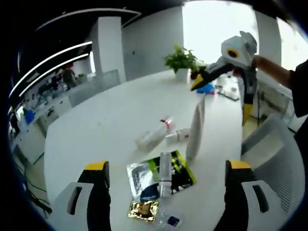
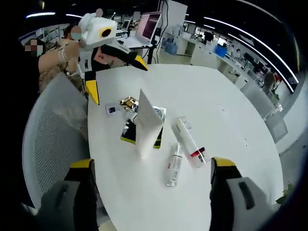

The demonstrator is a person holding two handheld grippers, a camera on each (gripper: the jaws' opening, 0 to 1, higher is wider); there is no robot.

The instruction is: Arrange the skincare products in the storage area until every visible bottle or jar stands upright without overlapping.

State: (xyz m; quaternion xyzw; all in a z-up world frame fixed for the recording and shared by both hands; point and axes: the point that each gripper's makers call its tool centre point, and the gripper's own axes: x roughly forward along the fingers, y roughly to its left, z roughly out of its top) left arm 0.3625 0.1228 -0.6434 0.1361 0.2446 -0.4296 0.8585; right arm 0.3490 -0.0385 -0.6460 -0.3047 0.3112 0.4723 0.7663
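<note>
**Both grippers hovering, nothing grabbed yet**

Left gripper (image 1: 166, 174) has its jaws spread wide and empty, hanging over the near edge of the white surface (image 1: 106, 120). Right gripper (image 2: 151, 169) is the same deal from the opposite side: jaws apart, holding nothing. Looks like both are pulled back to size things up.

Only one product is upright so far: the tall white tube (image 1: 195, 131), standing on its cap just right of the pile. Still lying flat are a bottle with a red band (image 1: 155, 134), a small tube (image 1: 176, 136) beside it, nearly touching the tall tube's base, and a slim clear bottle (image 1: 165, 174) resting on top of a black-green sachet (image 1: 171, 175), so that one's overlapping. A silver sachet (image 1: 139, 179) and a gold one (image 1: 143, 210) sit nearer still.

My guess: three items still need standing up, and the slim bottle is closest to the left gripper.
</note>
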